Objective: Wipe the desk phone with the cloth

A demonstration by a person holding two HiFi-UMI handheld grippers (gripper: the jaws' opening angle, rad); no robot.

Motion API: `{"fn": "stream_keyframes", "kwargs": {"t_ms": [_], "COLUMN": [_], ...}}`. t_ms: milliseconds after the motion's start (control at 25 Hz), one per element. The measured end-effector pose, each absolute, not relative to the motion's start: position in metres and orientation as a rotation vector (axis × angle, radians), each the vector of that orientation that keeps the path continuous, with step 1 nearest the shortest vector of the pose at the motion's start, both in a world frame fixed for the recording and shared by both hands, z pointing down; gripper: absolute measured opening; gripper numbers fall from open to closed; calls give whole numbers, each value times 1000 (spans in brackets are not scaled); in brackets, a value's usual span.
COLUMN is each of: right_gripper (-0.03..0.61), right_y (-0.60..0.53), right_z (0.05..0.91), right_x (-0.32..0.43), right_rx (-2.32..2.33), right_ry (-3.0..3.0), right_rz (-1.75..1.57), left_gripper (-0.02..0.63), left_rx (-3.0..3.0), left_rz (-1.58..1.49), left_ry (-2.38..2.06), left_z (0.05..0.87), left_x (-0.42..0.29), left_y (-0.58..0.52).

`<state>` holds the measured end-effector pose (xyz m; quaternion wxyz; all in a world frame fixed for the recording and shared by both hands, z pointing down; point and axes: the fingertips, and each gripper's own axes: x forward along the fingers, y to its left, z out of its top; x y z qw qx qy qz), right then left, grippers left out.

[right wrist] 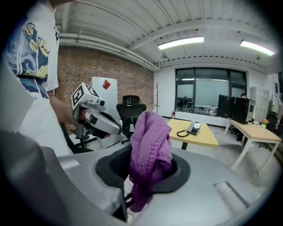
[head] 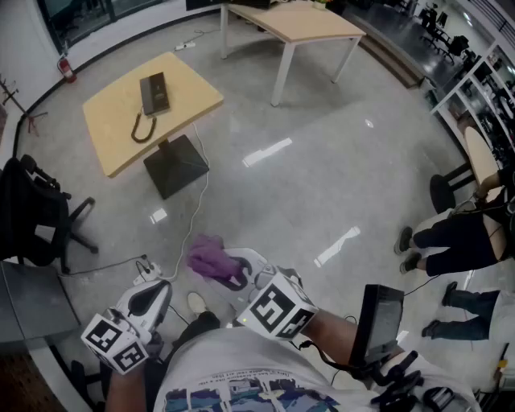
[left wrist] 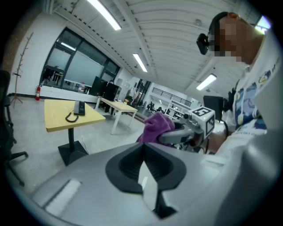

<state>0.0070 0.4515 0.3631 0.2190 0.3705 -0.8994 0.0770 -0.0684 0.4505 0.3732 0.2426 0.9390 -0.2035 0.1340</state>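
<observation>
The black desk phone (head: pixel 154 92) with its coiled cord lies on a small yellow table (head: pixel 113 137), far across the floor from me. My right gripper (head: pixel 229 272) is shut on a purple cloth (head: pixel 206 255), which bunches up out of the jaws in the right gripper view, cloth (right wrist: pixel 150 152). My left gripper (head: pixel 158 286) is held low at the left, shut with nothing in it; its jaws meet in the left gripper view (left wrist: pixel 143 162). That view also catches the phone (left wrist: pixel 79 107) and the cloth (left wrist: pixel 155 126) in the distance.
A black office chair (head: pixel 36 221) stands at the left, and a cable (head: pixel 199 193) runs over the floor from the table's black base (head: pixel 175 165). A larger wooden table (head: pixel 298 24) is at the back. A seated person's legs (head: pixel 451 241) show at the right.
</observation>
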Motion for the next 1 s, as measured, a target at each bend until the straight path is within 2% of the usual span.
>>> {"fn": "stream_keyframes", "kwargs": {"t_ms": [640,1000], "right_gripper": [107,107], "right_y": [442,389], "right_z": [362,359], "right_x": [-29,-41], "right_rx": [1007,1092], "right_ry": [-2453,-2424], "right_rz": [241,243], "left_gripper": [5,4], "left_rx": [2568,2556], "left_rz": [352,395], "left_ry": [-535,-517], "left_z": [374,392], "left_x": [-105,-142], "left_y": [439,401]}}
